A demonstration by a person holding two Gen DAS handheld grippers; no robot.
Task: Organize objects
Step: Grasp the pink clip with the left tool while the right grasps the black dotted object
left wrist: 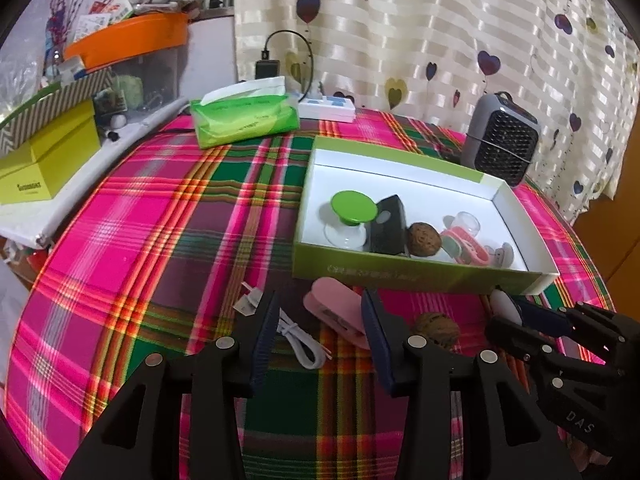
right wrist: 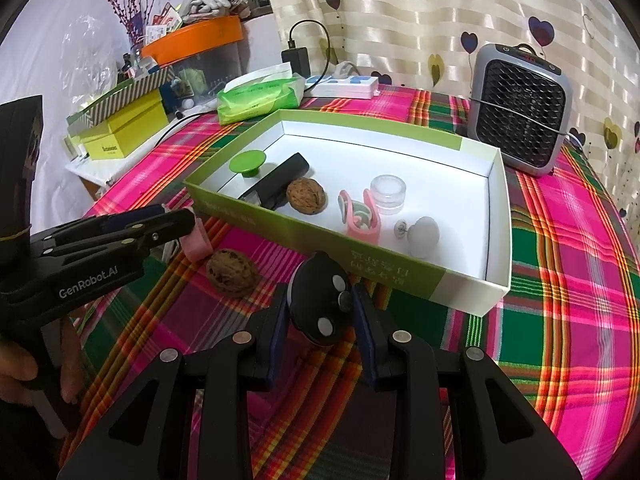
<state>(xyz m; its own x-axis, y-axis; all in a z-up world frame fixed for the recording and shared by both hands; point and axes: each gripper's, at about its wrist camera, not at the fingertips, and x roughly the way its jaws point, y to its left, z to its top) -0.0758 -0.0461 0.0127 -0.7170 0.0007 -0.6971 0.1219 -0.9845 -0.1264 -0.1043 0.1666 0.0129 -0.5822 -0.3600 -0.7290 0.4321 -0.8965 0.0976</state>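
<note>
- Left wrist view: left gripper (left wrist: pixel 320 344) fingers spread wide, gripping nothing, low over the plaid tabletop (left wrist: pixel 160 240).
- Between and just ahead of those fingers: white cable (left wrist: pixel 300 340), then pink clip (left wrist: pixel 336 312) against the right finger.
- Small white tag (left wrist: pixel 248 300) lies just left of the cable.
- Loose walnut (left wrist: pixel 436 328) sits right of the clip, in front of the box (left wrist: pixel 400 276).
- Box contents, left to right: green knob (left wrist: pixel 352 208) on a clear base, black block (left wrist: pixel 388 224), second walnut (left wrist: pixel 424 238), pink ring piece (left wrist: pixel 464 246) with clear jar (left wrist: pixel 466 224) behind it, grey ball (left wrist: pixel 506 254).
- Right gripper (left wrist: pixel 516 316) enters from the right, near the box's front corner.
- Right wrist view: left gripper (right wrist: pixel 176 220) comes in from the left, beside the clip (right wrist: pixel 196 244); walnut (right wrist: pixel 232 274) just right of it.
- Right gripper (right wrist: pixel 320 312) fingers narrowed on a black disc (right wrist: pixel 320 300), held tilted just short of the box front wall (right wrist: pixel 380 276).
- Behind the box: tissue pack (right wrist: pixel 260 96), power strip (right wrist: pixel 344 86), grey fan (right wrist: pixel 520 108) at far right.
</note>
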